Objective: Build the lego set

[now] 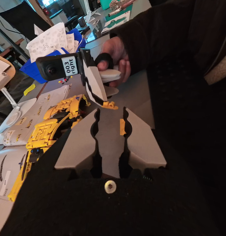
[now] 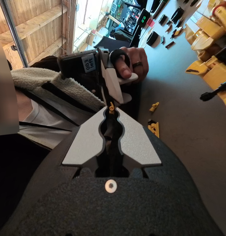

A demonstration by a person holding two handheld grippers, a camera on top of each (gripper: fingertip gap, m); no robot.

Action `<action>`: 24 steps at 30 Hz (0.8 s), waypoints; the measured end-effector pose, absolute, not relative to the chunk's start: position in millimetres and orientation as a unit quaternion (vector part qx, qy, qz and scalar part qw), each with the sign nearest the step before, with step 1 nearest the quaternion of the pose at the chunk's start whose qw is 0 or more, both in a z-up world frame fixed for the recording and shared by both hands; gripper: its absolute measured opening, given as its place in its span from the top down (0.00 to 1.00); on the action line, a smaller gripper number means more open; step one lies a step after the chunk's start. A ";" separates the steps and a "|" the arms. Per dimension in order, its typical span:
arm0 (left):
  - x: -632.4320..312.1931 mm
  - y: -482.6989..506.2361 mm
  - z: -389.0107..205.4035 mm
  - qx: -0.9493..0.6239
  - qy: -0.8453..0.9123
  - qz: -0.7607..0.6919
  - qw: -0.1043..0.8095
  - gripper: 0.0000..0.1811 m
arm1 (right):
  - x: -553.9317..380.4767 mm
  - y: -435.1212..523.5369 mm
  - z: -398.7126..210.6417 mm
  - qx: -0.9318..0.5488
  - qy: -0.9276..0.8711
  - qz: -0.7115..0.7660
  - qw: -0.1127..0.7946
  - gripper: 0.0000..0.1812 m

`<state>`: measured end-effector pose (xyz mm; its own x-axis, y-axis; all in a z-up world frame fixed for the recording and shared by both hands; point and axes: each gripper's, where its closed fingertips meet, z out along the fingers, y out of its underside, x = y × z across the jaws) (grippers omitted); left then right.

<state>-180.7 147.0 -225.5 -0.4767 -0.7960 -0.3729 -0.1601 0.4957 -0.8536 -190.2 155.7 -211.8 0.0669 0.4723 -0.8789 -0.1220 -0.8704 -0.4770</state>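
My right gripper [image 2: 111, 107] is shut on a small yellow connector piece [image 2: 111, 109], pinched at its fingertips. In the left wrist view the right gripper [image 1: 105, 103] holds this piece [image 1: 109, 105] in the air just beyond my left gripper's tips. My left gripper [image 1: 111, 110] is open and holds nothing. A flat yellow piece [image 1: 122, 127] lies on the table beside its right finger. The part-built yellow Lego car [image 1: 54, 129] sits on the table to the left, and shows blurred at the right wrist view's right edge [image 2: 212, 53].
An instruction booklet [image 1: 33, 114] lies under and beside the car. A blue bin [image 1: 33, 69] stuffed with paper stands behind. Two loose yellow pieces [image 2: 154, 107] [image 2: 154, 128] and black tyres [image 2: 152, 38] lie on the grey table [image 2: 180, 127]. A person's dark-sleeved arm [image 1: 173, 51] fills the right. The grippers are tip to tip, or close to it.
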 end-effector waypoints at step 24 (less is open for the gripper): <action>-166.4 177.1 -214.6 -0.357 0.717 -0.354 0.483 0.87 | -181.4 184.6 -204.4 -0.688 -0.068 0.658 0.299 0.93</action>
<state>-166.4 177.1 -214.6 -0.2782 -0.8537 -0.4402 -0.1690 0.4947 -0.8525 -181.4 184.6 -204.4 0.1248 0.4867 -0.8646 -0.2997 -0.8122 -0.5005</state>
